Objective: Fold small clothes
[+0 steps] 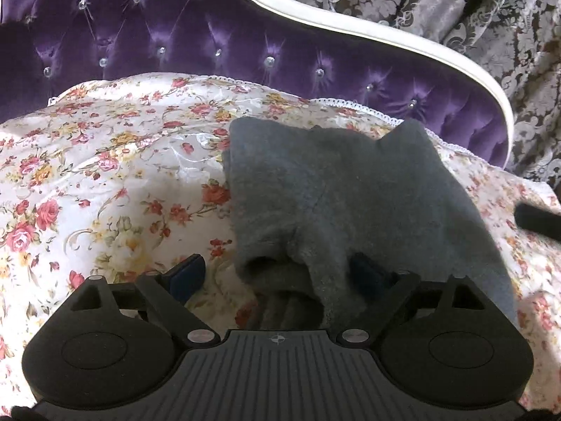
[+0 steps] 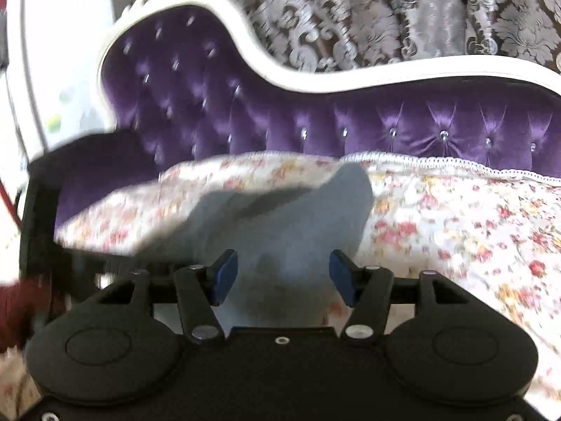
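Note:
A small grey fleece garment (image 1: 336, 189) lies folded over on the floral sheet (image 1: 105, 161). My left gripper (image 1: 277, 273) is open, its blue pads wide apart; the garment's near edge drapes between them and covers part of the right finger. In the right wrist view the same grey garment (image 2: 291, 217) lies ahead, blurred by motion. My right gripper (image 2: 284, 277) is open, its blue pads standing on either side of the garment's near end without pinching it.
A purple tufted sofa back (image 1: 175, 45) with a white frame (image 1: 385, 35) rises behind the sheet; it also shows in the right wrist view (image 2: 350, 122). A patterned grey curtain (image 1: 473, 10) hangs behind. The other gripper's black tip (image 1: 536, 219) pokes in at the right.

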`<move>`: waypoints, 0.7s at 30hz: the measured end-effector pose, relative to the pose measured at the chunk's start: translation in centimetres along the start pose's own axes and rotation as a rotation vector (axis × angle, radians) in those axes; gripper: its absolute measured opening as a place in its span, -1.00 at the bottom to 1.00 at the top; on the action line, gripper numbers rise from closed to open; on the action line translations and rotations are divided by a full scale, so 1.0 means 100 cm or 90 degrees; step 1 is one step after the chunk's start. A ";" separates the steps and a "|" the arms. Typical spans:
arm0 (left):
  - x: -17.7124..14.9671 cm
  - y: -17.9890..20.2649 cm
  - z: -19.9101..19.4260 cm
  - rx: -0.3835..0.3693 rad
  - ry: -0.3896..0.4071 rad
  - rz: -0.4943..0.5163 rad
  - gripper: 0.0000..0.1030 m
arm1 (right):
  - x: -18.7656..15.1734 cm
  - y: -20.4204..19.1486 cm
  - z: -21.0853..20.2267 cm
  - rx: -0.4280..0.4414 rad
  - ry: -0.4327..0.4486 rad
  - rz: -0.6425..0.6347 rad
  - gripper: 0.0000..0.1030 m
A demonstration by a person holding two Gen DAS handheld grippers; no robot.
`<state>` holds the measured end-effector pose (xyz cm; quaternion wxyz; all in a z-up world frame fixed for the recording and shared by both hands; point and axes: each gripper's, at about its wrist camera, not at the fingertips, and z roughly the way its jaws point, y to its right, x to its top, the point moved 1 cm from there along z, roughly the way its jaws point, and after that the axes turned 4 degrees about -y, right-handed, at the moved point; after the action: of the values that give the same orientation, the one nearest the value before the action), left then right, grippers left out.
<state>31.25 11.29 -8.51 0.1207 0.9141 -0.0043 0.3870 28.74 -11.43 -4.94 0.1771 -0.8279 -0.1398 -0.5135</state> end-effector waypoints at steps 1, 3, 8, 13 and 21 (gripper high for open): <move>0.001 0.000 0.001 0.000 0.000 -0.002 0.79 | 0.007 0.001 0.004 0.011 0.009 0.003 0.28; 0.001 0.001 0.001 0.000 0.002 -0.001 0.80 | 0.020 -0.001 0.016 0.043 0.022 -0.009 0.30; 0.001 0.001 0.001 0.000 0.004 -0.002 0.80 | 0.037 -0.003 0.064 0.149 -0.027 -0.021 0.32; 0.000 0.001 0.001 -0.001 0.004 -0.002 0.82 | 0.037 0.034 0.120 0.110 -0.104 0.039 0.31; 0.004 0.001 0.004 -0.010 -0.007 -0.003 0.88 | 0.046 0.079 0.123 -0.014 -0.084 0.071 0.34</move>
<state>31.78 11.15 -8.51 0.1283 0.9152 -0.0060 0.3819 43.88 -12.92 -7.08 0.1868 -0.8681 -0.0995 -0.4489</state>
